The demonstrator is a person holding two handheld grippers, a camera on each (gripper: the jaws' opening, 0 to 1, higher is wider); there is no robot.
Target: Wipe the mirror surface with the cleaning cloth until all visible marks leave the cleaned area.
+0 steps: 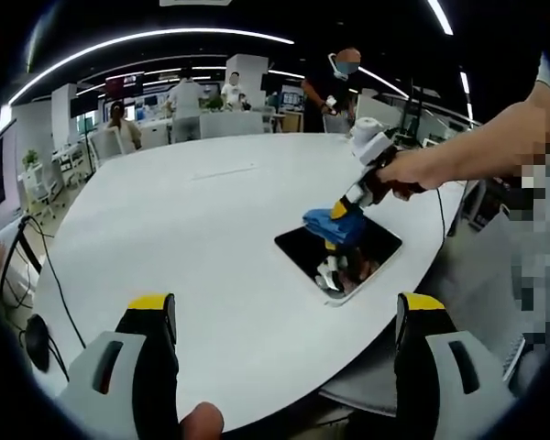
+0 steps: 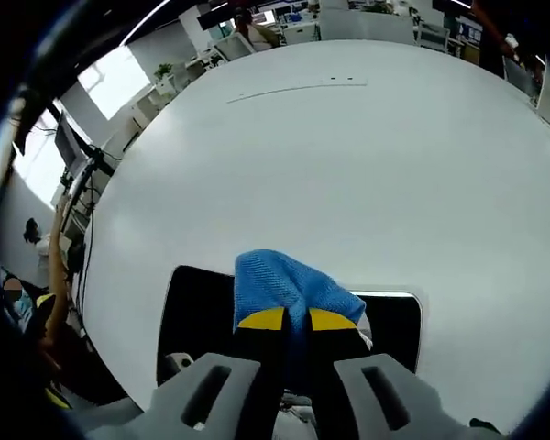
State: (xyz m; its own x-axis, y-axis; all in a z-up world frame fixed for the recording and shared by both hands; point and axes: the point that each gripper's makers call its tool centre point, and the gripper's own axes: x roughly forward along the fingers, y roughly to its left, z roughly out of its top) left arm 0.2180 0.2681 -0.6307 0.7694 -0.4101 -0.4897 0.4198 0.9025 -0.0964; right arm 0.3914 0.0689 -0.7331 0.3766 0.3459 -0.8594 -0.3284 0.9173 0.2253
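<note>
The right gripper (image 2: 296,321) has its yellow-tipped jaws pinched on the blue cleaning cloth (image 2: 289,286), pressing it down onto the mirror (image 2: 194,316), which lies flat near the table's edge closest to the person. The cloth looks soft and light, bunching above the jaw tips, so a bite on that gathered fold should keep it from slipping. The mirror will likely be stiff, slick and breakable, and may skate under a hard push. Any marks on the dark glass are too small to make out. In the left gripper view, the left gripper (image 1: 287,316) hangs spread wide and empty over the near edge. The white table (image 1: 183,220) is broad and smooth, in a bright open office with people (image 1: 185,99) at far desks.
</note>
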